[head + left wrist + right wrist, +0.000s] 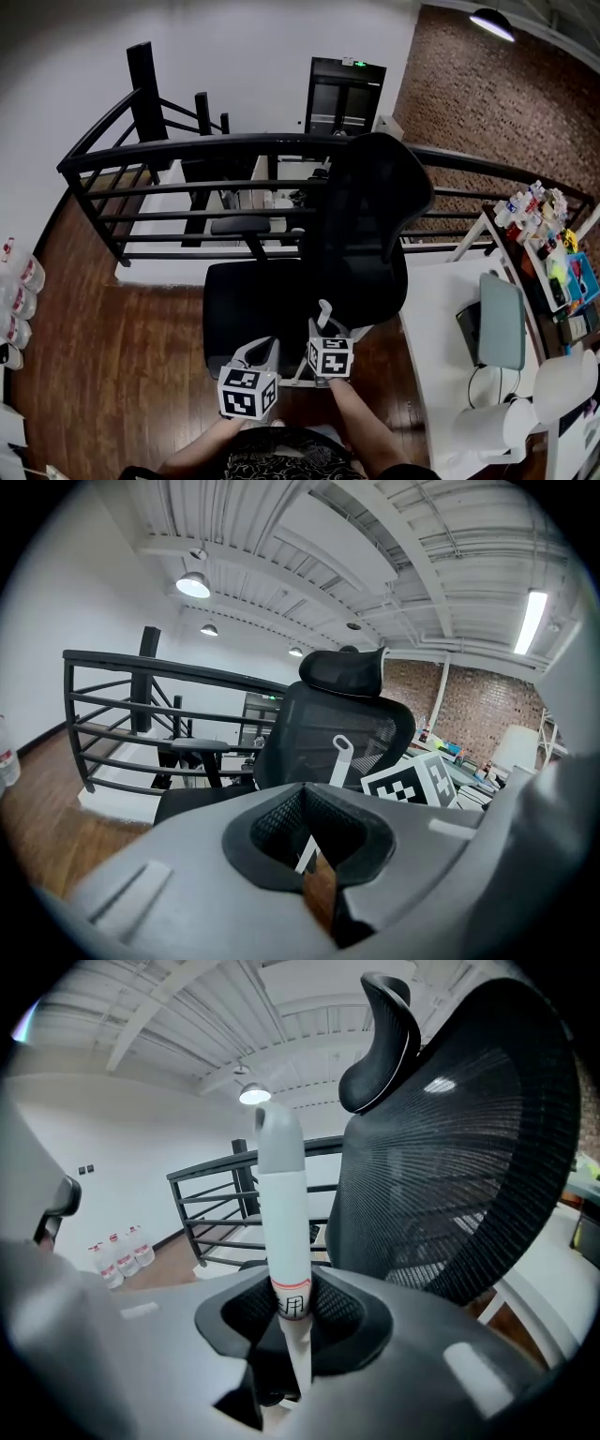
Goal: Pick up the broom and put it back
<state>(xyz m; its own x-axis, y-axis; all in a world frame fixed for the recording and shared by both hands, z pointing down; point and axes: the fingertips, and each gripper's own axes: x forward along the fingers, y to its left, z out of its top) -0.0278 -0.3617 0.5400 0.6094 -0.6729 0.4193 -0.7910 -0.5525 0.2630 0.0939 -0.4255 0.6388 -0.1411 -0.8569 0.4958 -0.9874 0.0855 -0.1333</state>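
Note:
The broom's white handle [323, 312] with its grey looped tip stands up in front of the black office chair [375, 234]. My right gripper [324, 330] is shut on it. In the right gripper view the handle [281, 1204] rises straight out from between the jaws of the right gripper [292, 1340], and a red band and label sit at the grip. The broom's head is hidden. My left gripper [257, 353] hangs just left of it, over the chair seat, with nothing in it. In the left gripper view the left gripper [314, 869] shows a narrow gap with floor behind, and the handle [339, 758] stands beyond it.
The chair's mesh back [450, 1176] is close on the right. A black railing [141, 178] runs behind the chair. A white desk [441, 319] with a laptop stands at the right, and cluttered shelves lie beyond. Water bottles [19, 300] line the left wall on the wooden floor.

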